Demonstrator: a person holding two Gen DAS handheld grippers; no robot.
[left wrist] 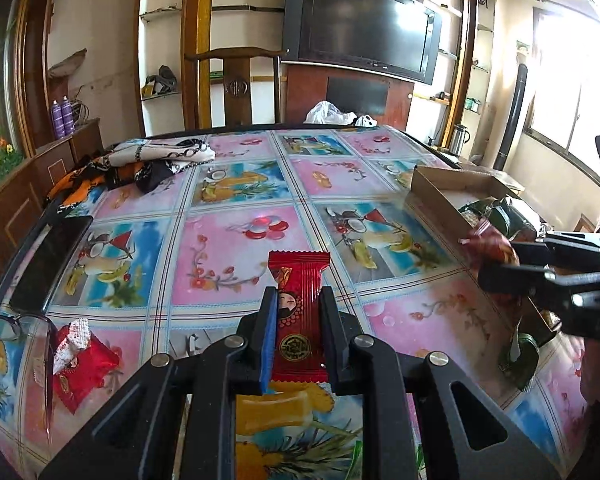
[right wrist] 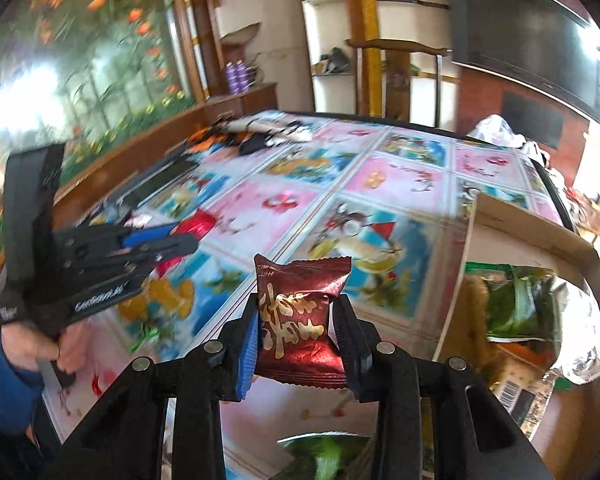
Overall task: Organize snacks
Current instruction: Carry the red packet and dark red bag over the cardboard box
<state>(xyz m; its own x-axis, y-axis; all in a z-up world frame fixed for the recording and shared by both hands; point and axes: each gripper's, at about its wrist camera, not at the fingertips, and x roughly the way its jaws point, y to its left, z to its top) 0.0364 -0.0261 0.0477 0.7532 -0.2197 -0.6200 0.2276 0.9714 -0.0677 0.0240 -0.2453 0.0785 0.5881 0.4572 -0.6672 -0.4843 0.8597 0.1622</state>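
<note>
Snacks are in both grippers at once: the left gripper (left wrist: pixel 298 312) has its jaws closed on a bright red, ribbed foil snack bar with a cartoon face (left wrist: pixel 299 312), held above the near edge of the glass-topped table with pink and blue picture panels (left wrist: pixel 220 256); the right gripper (right wrist: pixel 296 328) has its jaws pinched on a dark maroon foil packet with gold lettering (right wrist: pixel 300 324), hovering just beside the open brown cardboard box (right wrist: pixel 528 236) at the table's right edge.

Judged from this, the maroon packet should go in first; carry it over the box wall, lower it among the green wrappers, then release, so it cannot slide off the rim; the red bar can follow once the right gripper is clear, to avoid a collision over the box.

Much of the right wrist view is motion-blurred; the box's contents show only as green and silver wrappers, their number unclear. At the table's near left corner a second red packet with a white crimped end (left wrist: pixel 84 360) lies partly behind spectacles (left wrist: pixel 20 332).
</note>
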